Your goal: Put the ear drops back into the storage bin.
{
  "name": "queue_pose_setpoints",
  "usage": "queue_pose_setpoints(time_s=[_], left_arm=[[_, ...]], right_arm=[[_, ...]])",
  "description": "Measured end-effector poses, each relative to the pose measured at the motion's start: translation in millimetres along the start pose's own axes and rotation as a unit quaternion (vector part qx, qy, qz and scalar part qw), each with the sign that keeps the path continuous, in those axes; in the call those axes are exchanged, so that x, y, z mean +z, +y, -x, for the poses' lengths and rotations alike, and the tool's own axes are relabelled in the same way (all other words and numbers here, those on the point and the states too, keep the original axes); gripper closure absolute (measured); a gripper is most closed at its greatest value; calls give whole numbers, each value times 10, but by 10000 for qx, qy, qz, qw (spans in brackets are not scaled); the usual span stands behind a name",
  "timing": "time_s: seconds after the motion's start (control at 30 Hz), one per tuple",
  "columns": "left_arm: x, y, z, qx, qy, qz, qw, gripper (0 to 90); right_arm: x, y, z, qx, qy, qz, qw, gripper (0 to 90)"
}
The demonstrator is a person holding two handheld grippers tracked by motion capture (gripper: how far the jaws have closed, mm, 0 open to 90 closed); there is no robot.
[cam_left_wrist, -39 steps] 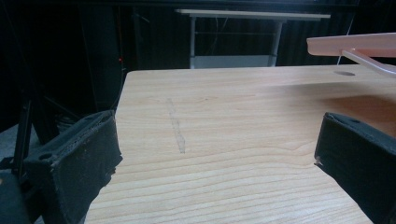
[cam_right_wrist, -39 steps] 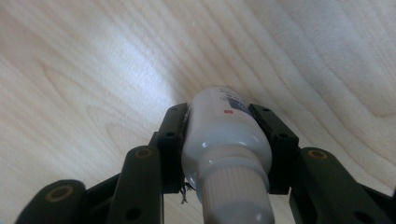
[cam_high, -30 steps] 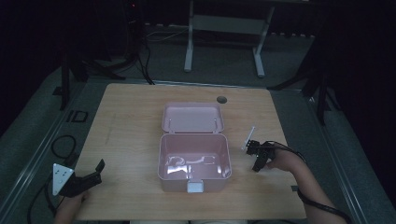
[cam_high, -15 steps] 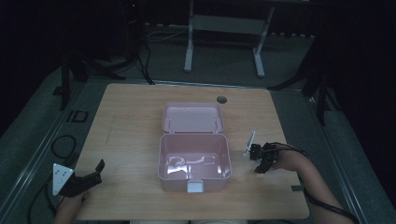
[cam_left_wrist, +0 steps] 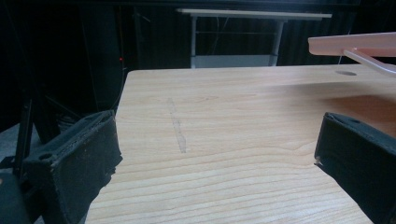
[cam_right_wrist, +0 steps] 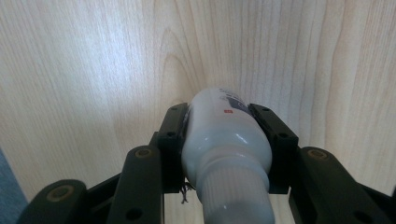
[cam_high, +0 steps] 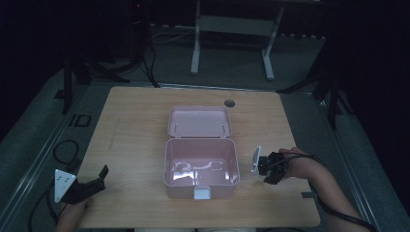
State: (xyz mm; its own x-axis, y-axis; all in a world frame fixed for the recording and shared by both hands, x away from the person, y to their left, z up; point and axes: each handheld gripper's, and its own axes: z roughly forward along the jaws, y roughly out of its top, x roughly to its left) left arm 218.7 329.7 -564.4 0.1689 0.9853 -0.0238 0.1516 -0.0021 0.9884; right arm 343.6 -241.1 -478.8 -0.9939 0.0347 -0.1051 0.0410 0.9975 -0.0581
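Note:
An open pink plastic box (cam_high: 183, 189) stands at the table's middle, its lid (cam_high: 198, 122) folded back flat behind it. Just right of the box, my right gripper (cam_high: 270, 170) points down at the wood. In the right gripper view its jaws are shut on a white bottle (cam_right_wrist: 224, 140), gripped around the shoulder below the neck, with the bottle's bottom toward the tabletop. My left gripper (cam_high: 100, 179) rests at the front left corner, well apart from the box. The left gripper view shows the left gripper (cam_left_wrist: 215, 140) open with bare wood between its jaws.
The wooden table (cam_high: 135, 125) has a round cable hole (cam_high: 229, 103) near its far edge. The box's lid (cam_left_wrist: 355, 44) juts in at the upper right of the left gripper view. Cables and metal stands sit on the dark floor around.
My right gripper, still holding the bottle, has drifted a little toward the table's near edge. The left gripper and the box have not moved.

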Motion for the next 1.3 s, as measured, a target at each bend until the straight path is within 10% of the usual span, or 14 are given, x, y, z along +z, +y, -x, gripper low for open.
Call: queue_pose_setpoints(time_s=[1.3], left_arm=[[3, 1, 2, -1, 20, -6, 10000, 4]], right_arm=[[-1086, 307, -119, 100, 19, -1, 9999, 595]])
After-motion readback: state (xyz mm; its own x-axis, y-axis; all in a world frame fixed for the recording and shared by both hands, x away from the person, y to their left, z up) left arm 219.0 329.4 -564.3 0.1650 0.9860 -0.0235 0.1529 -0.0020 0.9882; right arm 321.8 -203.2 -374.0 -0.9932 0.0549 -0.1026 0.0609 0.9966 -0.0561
